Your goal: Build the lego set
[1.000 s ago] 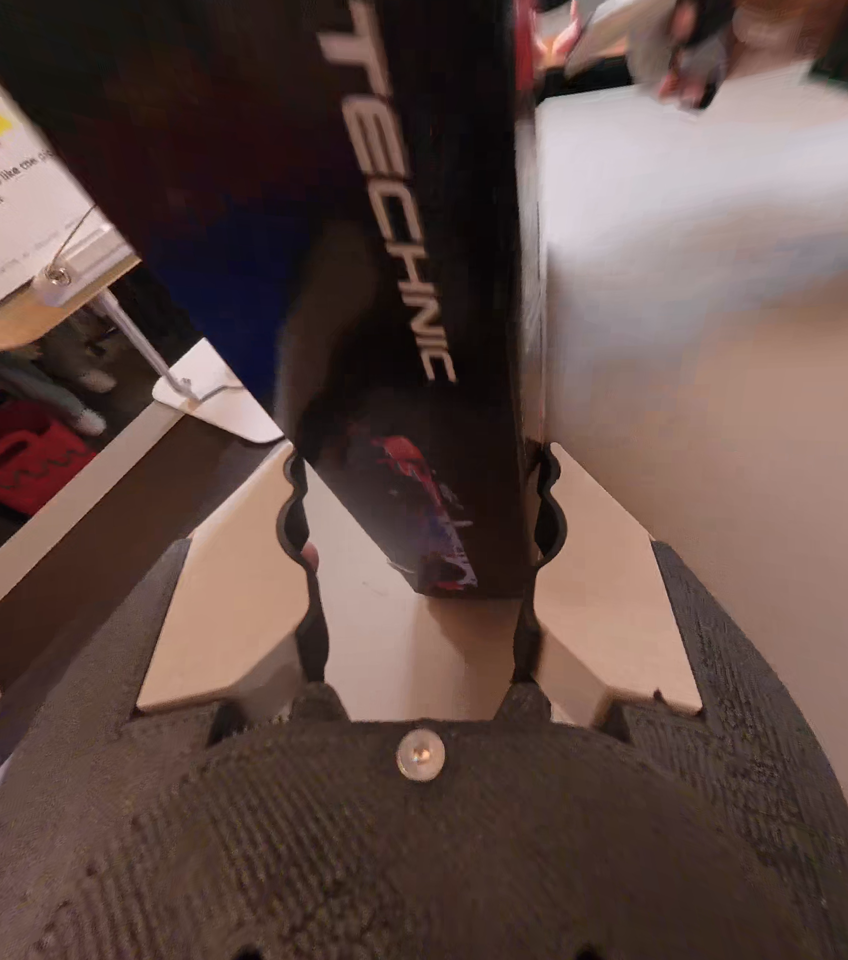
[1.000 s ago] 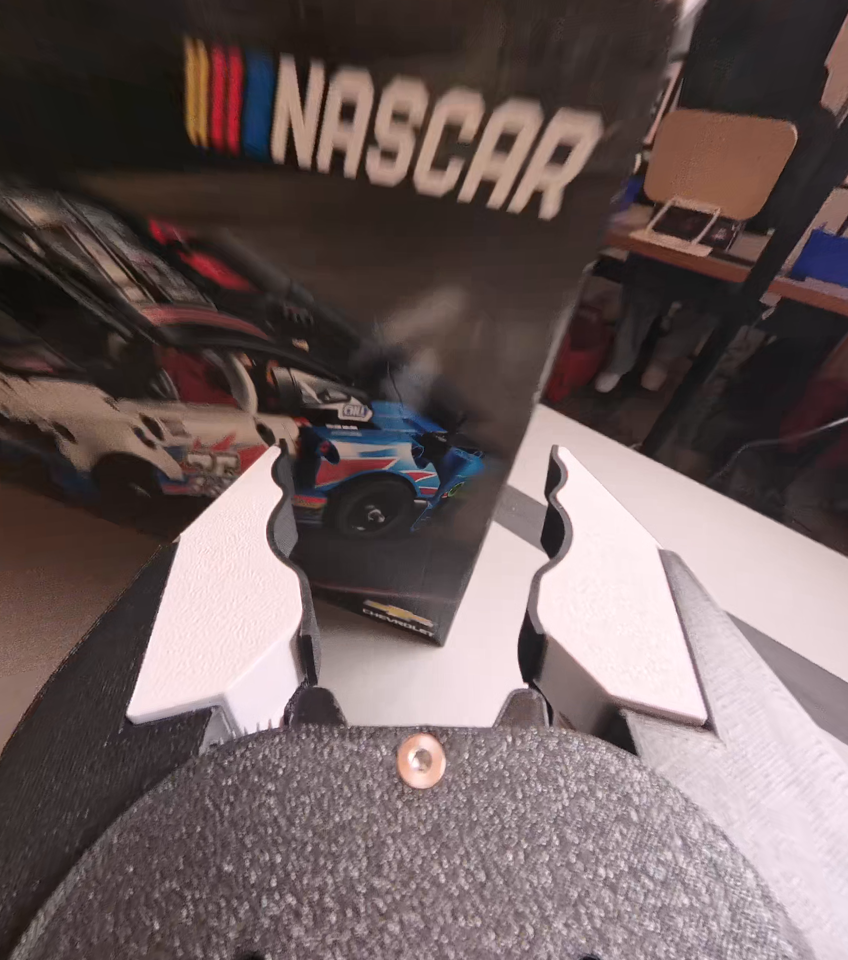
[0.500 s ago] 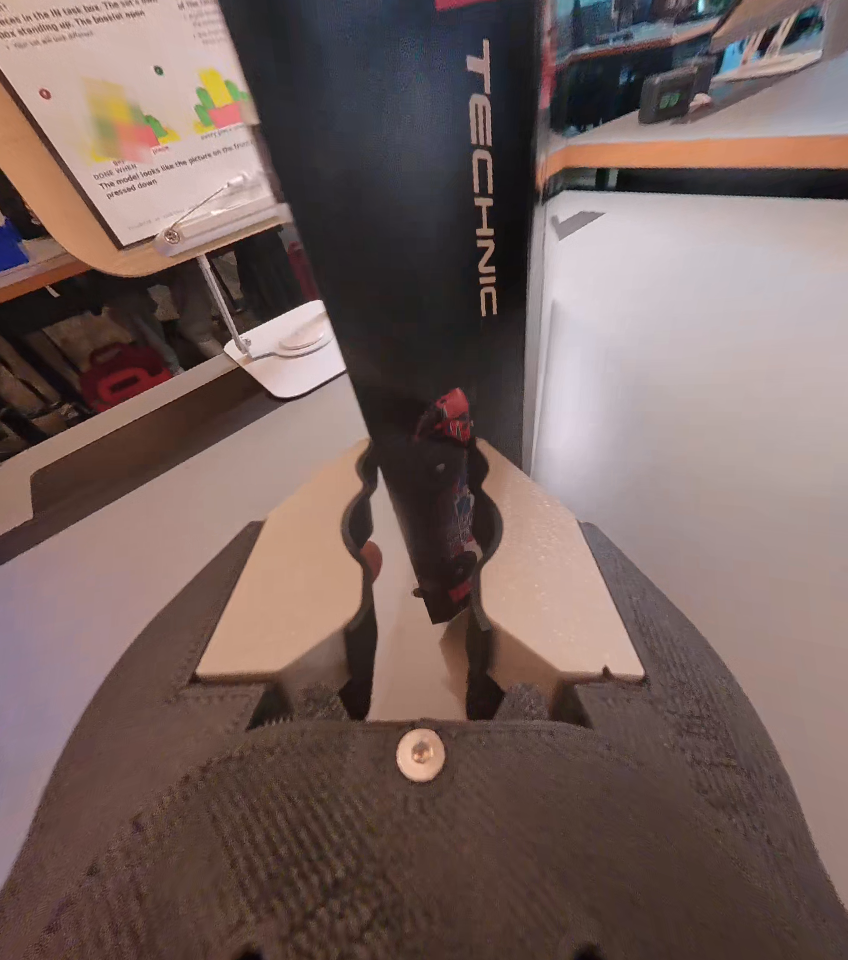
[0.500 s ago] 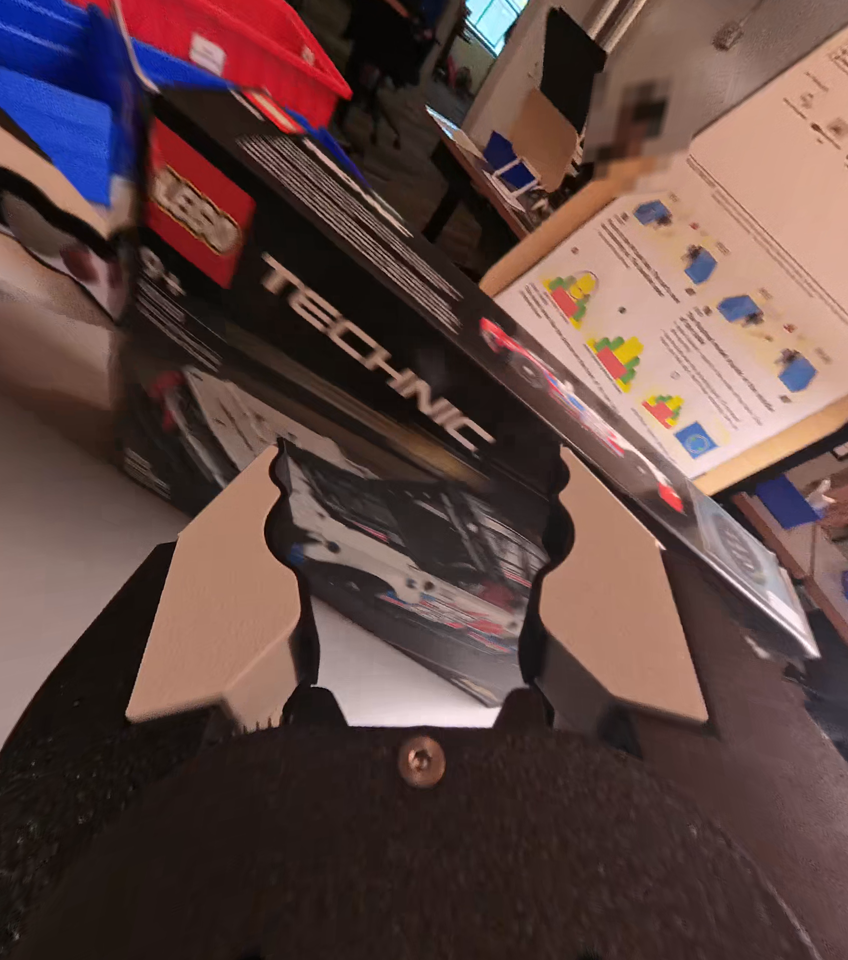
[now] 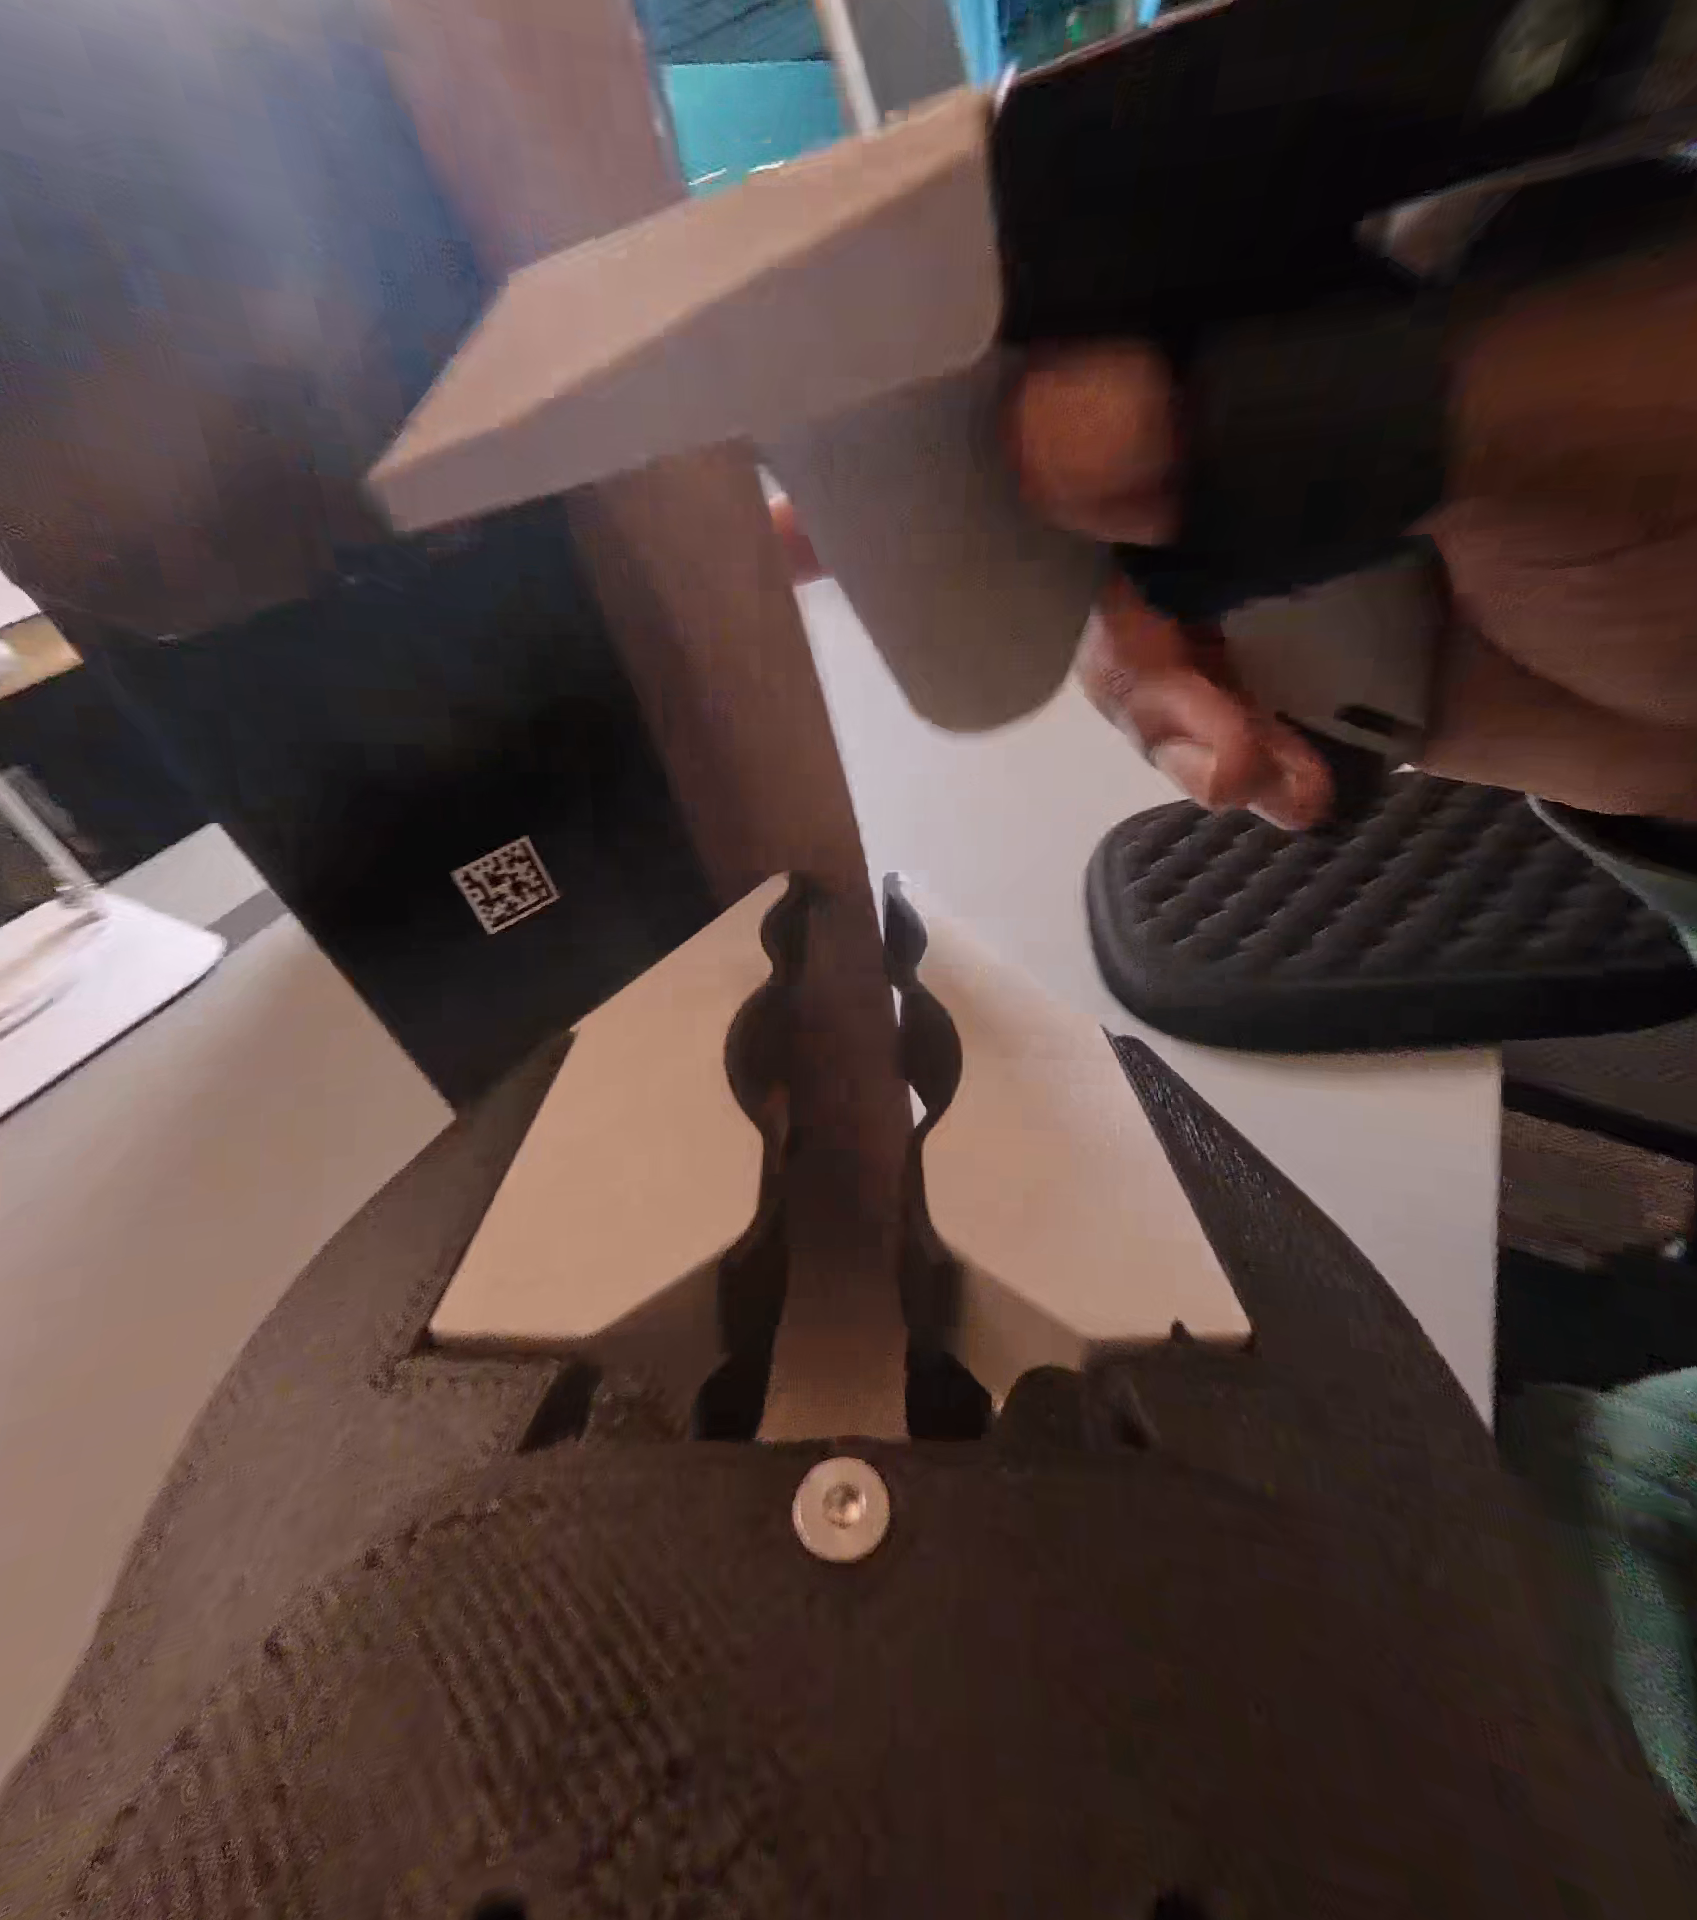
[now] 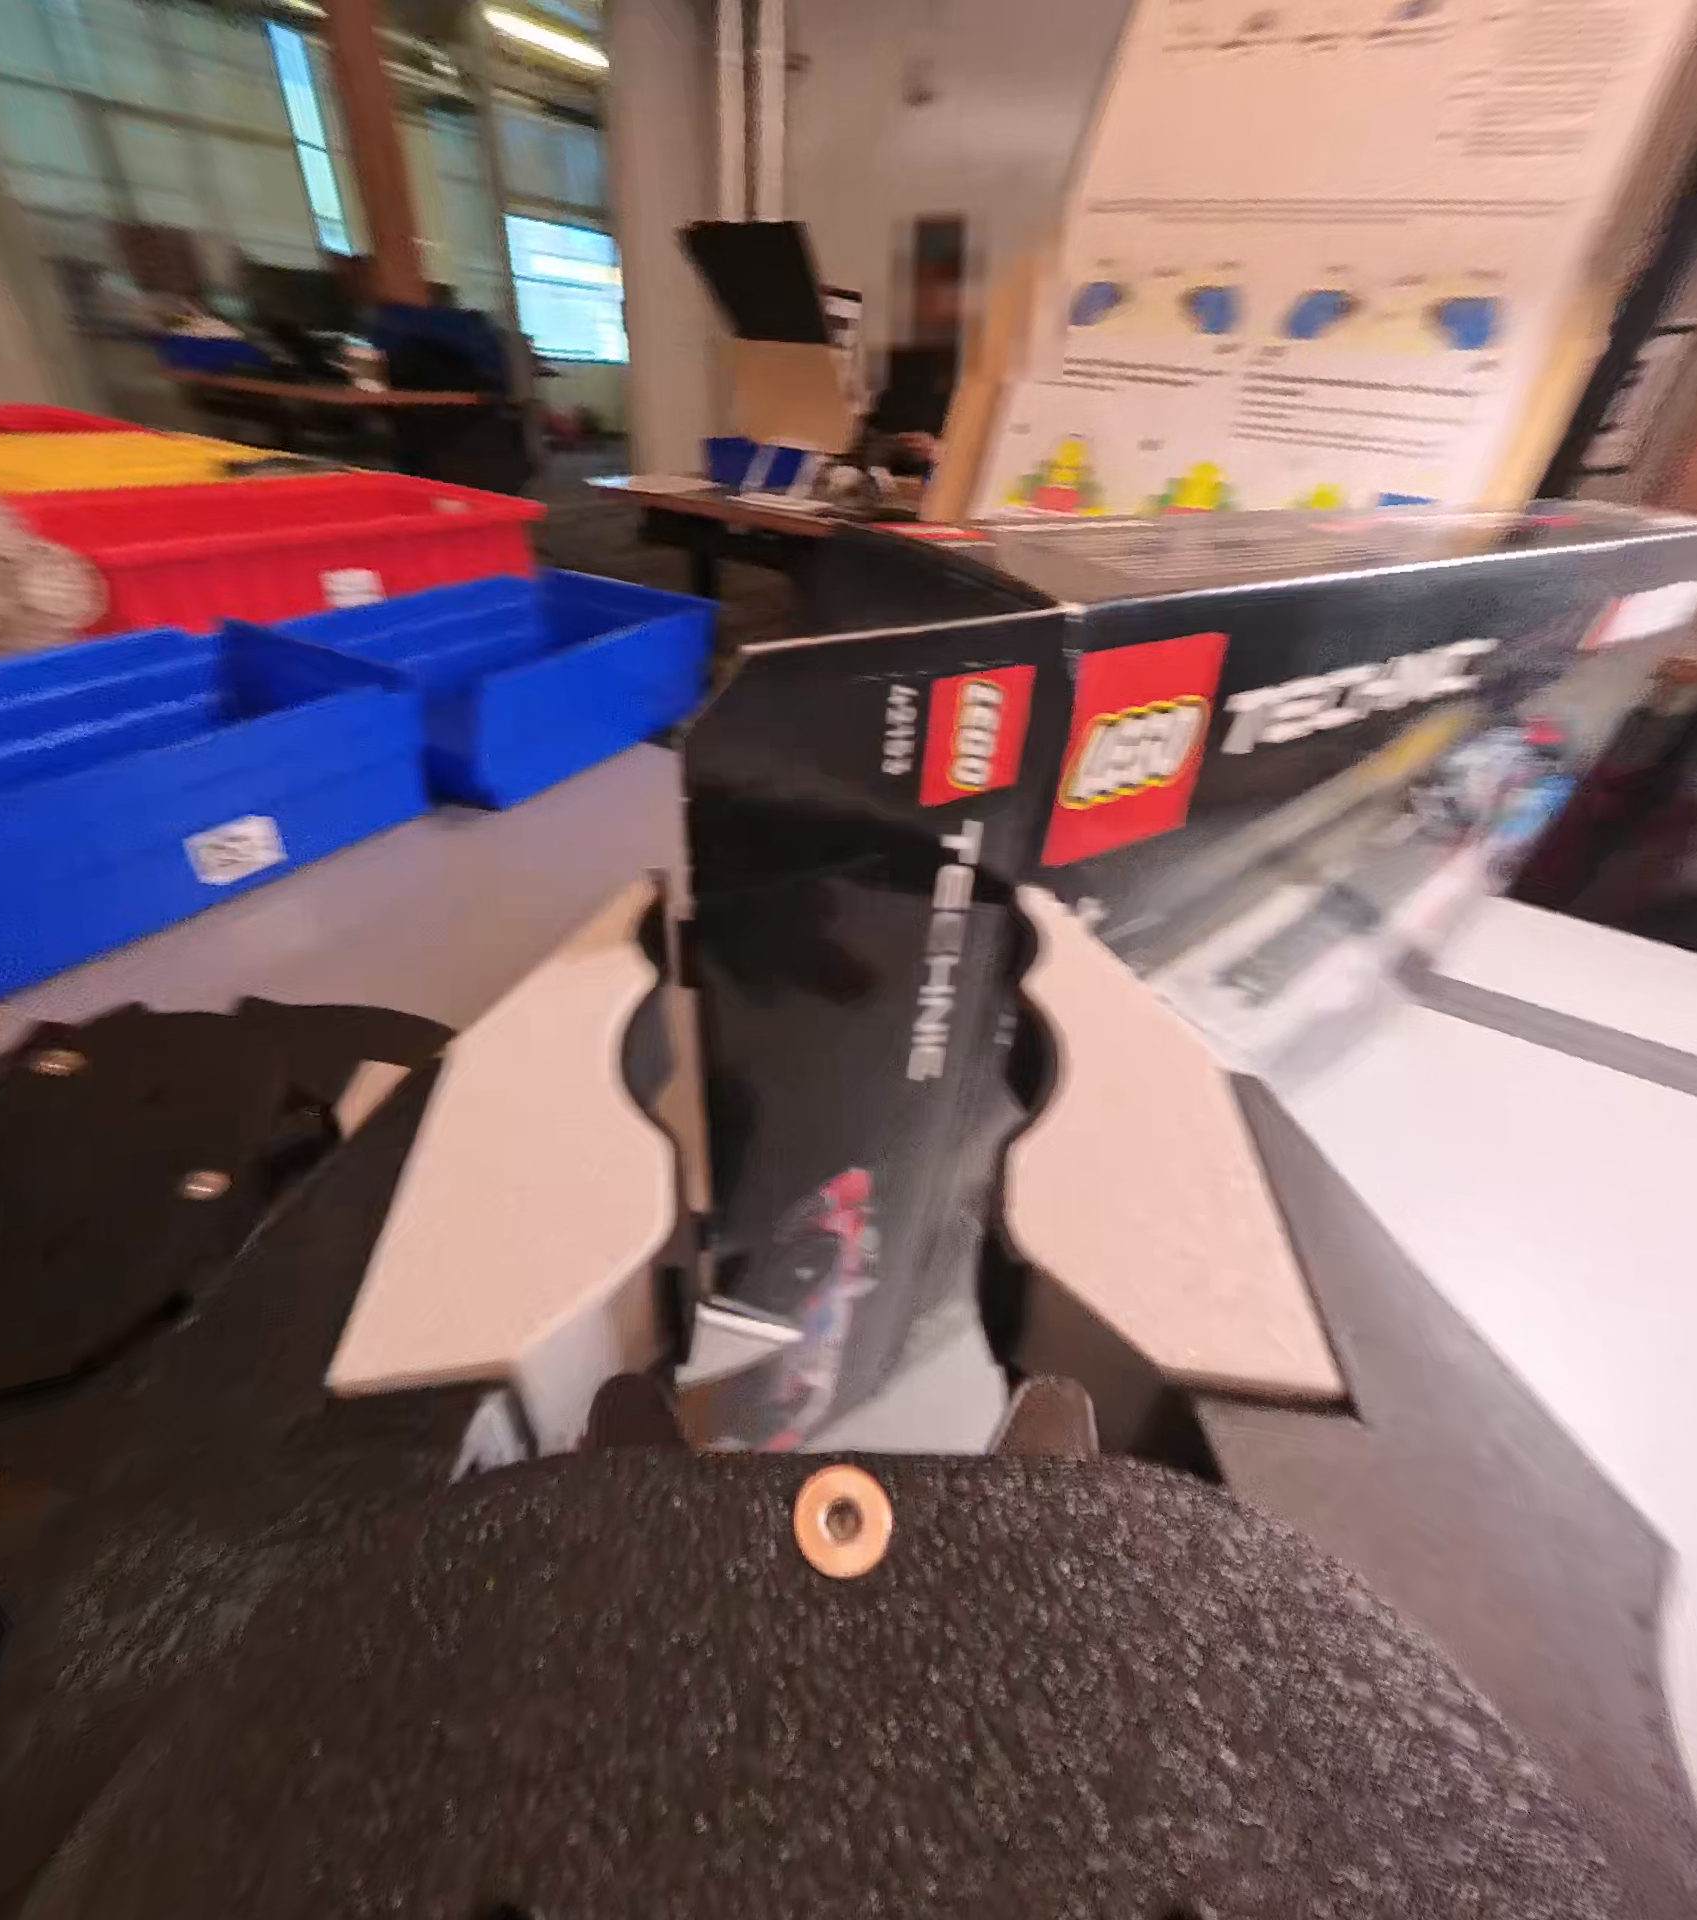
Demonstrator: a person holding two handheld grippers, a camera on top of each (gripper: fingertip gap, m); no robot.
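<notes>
The black lego box (image 6: 1343,748) stands on its long edge on the white table (image 6: 1550,1195). Its end flap (image 6: 823,987) is swung open and points toward the right wrist camera. My right gripper (image 6: 842,894) is partly closed across this flap, with both fingers touching its side edges. My left gripper (image 5: 844,894) is shut on the same flap (image 5: 719,675), seen edge-on with its brown inside. The box's black side (image 5: 387,779) is to the left. The right gripper's white finger (image 5: 698,343) reaches over the flap from the upper right. The left gripper's black body (image 6: 127,1164) shows at the left.
Blue bins (image 6: 148,790) and a red bin (image 6: 283,540) stand at the far left. An instruction board (image 6: 1291,312) stands behind the box, and its white stand base (image 5: 23,1018) is at the left. A person's hand (image 5: 1602,520) holds the right gripper. Spacing between my two grippers at the tips: around 9 cm.
The left gripper has closed tighter on the flap, which has swung open to show its brown inside. The right gripper has moved round to the box's end and narrowed its jaws onto the flap.
</notes>
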